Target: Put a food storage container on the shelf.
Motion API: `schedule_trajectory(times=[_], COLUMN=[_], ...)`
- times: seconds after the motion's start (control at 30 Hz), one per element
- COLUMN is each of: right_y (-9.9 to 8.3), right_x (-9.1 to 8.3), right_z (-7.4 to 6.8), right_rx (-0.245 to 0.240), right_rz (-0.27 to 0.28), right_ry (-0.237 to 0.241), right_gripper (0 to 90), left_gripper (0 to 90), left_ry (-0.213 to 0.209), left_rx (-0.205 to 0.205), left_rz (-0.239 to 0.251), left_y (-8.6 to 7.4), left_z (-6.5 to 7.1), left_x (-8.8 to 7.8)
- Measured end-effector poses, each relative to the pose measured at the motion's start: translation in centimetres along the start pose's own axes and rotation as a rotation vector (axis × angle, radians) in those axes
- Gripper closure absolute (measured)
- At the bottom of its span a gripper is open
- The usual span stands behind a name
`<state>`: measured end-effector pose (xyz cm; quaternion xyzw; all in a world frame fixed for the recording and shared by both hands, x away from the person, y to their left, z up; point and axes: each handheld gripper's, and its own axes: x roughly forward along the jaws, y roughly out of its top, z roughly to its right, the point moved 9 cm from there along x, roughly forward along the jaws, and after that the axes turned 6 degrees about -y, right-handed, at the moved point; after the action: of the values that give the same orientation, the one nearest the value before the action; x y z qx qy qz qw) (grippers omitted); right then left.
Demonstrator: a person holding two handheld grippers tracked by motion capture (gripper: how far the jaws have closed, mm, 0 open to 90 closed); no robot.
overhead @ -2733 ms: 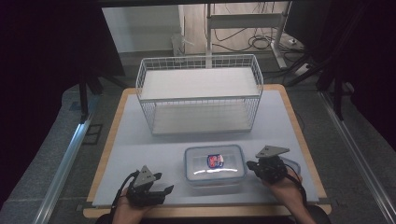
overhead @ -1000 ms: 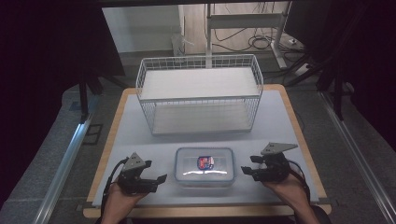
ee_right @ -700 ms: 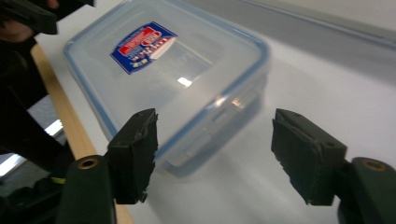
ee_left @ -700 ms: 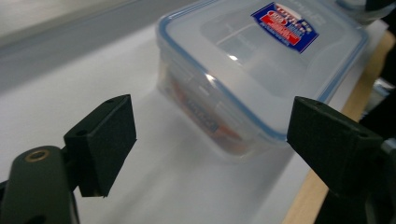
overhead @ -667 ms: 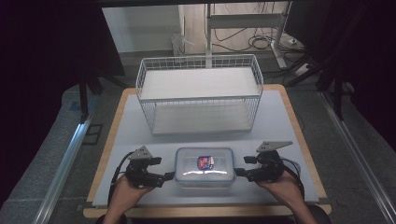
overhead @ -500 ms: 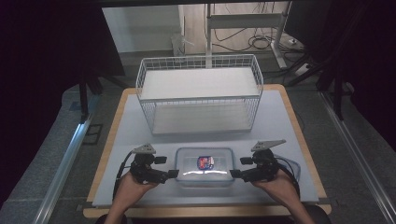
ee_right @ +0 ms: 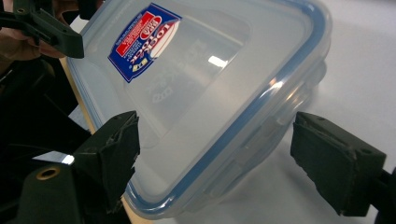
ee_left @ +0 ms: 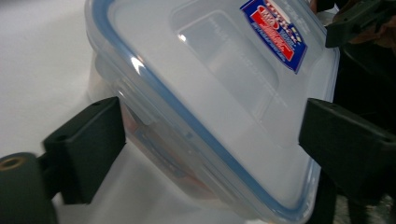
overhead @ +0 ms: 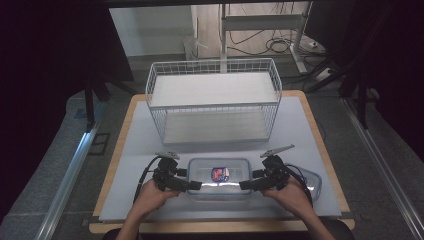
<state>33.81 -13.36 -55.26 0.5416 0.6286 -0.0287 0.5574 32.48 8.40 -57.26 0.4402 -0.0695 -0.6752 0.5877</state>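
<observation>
Hands bring the left gripper (overhead: 194, 185) and right gripper (overhead: 246, 185) to each end of the clear plastic box with a blue-edged lid (overhead: 218, 176), near the table's front, before the white wire basket (overhead: 214, 102).

Left gripper view: jaws just opened wide around a corner, maybe to lift.

Right gripper view: jaws likewise just opened, not pressing.

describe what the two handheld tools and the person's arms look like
Both are black two-jaw tools. The left tool and the right tool each carry a grey three-cornered plate on top and trail a black cable. Up close, the jaws end in blocky matt black pads, with a small brass-coloured ring set near the base. The forearms are bare, with no sleeves in sight.
</observation>
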Motion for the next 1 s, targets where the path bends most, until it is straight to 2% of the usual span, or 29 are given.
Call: schedule_trajectory(times=[0.13,0.23,0.33,0.57,0.67,0.83,0.87,1.0], right_y=[0.1,0.2,0.0,-0.3,-0.1,-0.2,-0.2,-0.4], right_x=[0.7,0.6,0.4,0.0,-0.6,-1.1,-1.5,-1.9], right_z=[-0.3,-0.3,-0.2,-0.5,-0.5,-0.5,-0.5,-0.5], right_rx=[0.029,0.029,0.052,0.034,0.032,0.04,0.056,0.073], right_rz=[-0.049,-0.047,-0.04,-0.028,0.012,0.041,0.064,0.087], right_ry=[0.021,0.015,0.035,0.027,0.02,0.026,0.04,0.062], right_gripper=[12.6,13.4,16.3,19.6,26.8,33.6,39.2,43.9], left_gripper=[7.0,9.3,17.1,20.3,27.9,33.0,36.9,42.2], left_ry=[-0.017,-0.005,0.002,0.02,0.017,0.019,0.016,0.005], left_rx=[-0.02,-0.011,0.004,0.014,0.015,0.017,0.015,0.011], left_rz=[0.008,0.016,0.026,0.03,0.06,0.093,0.099,0.123], left_y=[-0.2,-0.2,-0.3,-0.5,-0.5,-0.6,-0.7,-0.9], left_z=[0.0,0.1,0.4,0.9,1.1,1.4,1.5,1.8], left_x=[0.0,-0.3,-0.7,-1.2,-1.7,-2.0,-2.2,-2.6])
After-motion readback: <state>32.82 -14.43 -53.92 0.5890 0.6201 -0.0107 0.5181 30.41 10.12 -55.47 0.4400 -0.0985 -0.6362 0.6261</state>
